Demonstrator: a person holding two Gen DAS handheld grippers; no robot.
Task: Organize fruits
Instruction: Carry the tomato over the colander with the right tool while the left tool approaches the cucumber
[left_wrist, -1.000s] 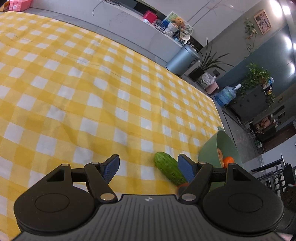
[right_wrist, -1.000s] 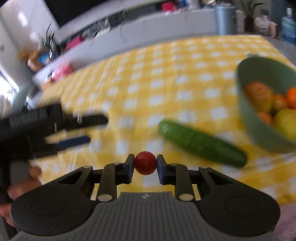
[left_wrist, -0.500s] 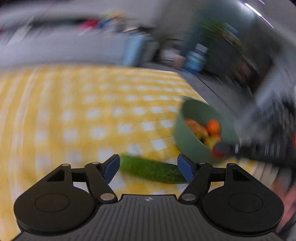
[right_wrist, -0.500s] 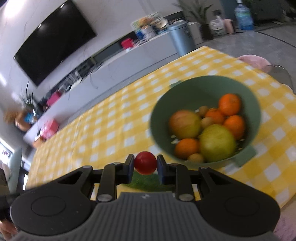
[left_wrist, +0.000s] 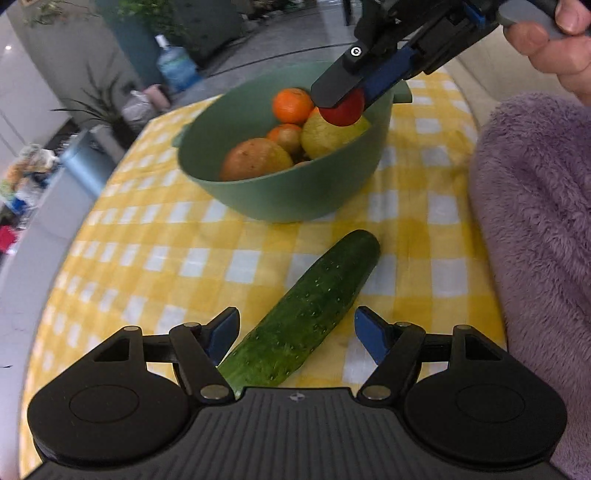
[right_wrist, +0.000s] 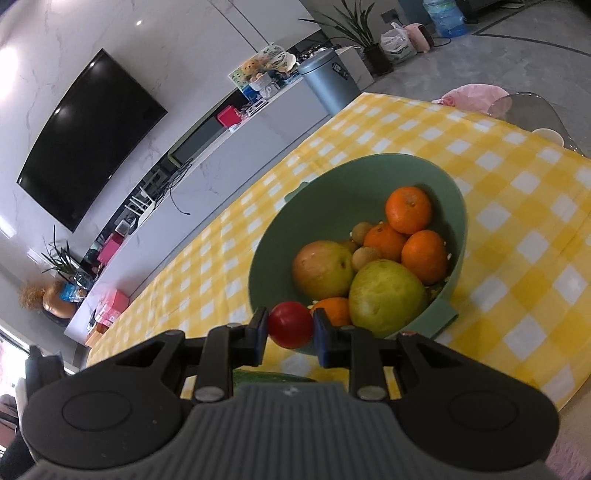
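The right gripper (right_wrist: 290, 328), held in a bare hand (left_wrist: 554, 44), angles downward with both blue pads (right_wrist: 261, 326) pinched tight on a small red tomato (right_wrist: 290, 324). The left gripper (left_wrist: 295, 332) points steeply down, its jaws standing wide apart and gripping nothing. A purple fleece sleeve (left_wrist: 535, 240) fills the right edge of the left wrist view.

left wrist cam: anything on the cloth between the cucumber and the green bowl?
No. In the left wrist view, only bare yellow checked cloth separates the cucumber tip from the green bowl.
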